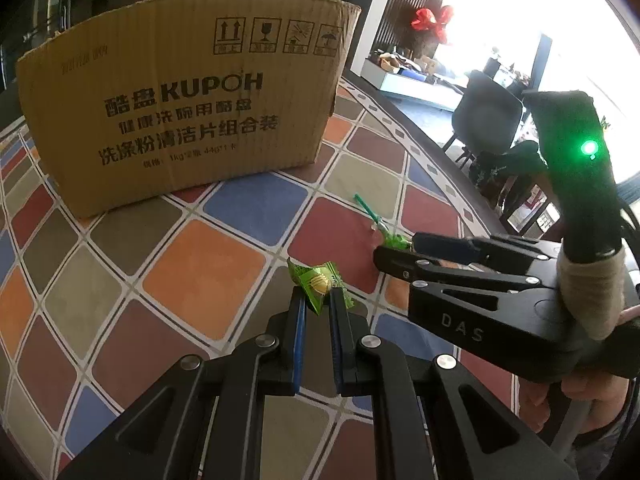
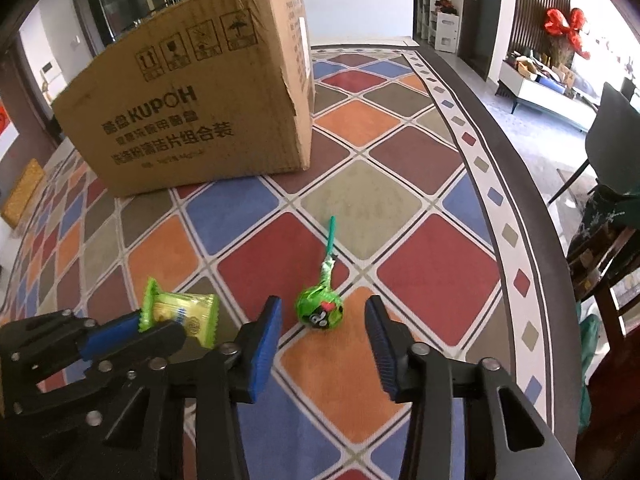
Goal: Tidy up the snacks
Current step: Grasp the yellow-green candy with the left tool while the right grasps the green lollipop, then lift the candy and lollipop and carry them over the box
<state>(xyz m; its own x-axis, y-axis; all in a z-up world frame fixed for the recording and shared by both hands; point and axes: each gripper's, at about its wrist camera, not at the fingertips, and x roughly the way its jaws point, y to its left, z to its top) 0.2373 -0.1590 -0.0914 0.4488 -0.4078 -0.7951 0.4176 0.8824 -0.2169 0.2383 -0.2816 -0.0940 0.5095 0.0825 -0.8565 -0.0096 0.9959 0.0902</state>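
Note:
My left gripper (image 1: 318, 300) is shut on a green-wrapped candy (image 1: 316, 285), seen from the side in the right wrist view (image 2: 182, 314) low over the table. My right gripper (image 2: 322, 314) is open, its fingers on either side of a green lollipop (image 2: 320, 308) that lies on the tablecloth with its green stick pointing away. In the left wrist view the right gripper (image 1: 394, 254) comes in from the right and hides most of the lollipop (image 1: 394, 240). A brown cardboard box (image 1: 188, 100) marked KUPOH stands behind, also in the right wrist view (image 2: 192, 100).
The table wears a cloth of coloured diamond tiles (image 2: 400, 152); its curved dark edge (image 2: 516, 168) runs along the right. Chairs (image 1: 486, 114) stand beyond the edge. A yellow pad (image 2: 22, 190) lies at the far left.

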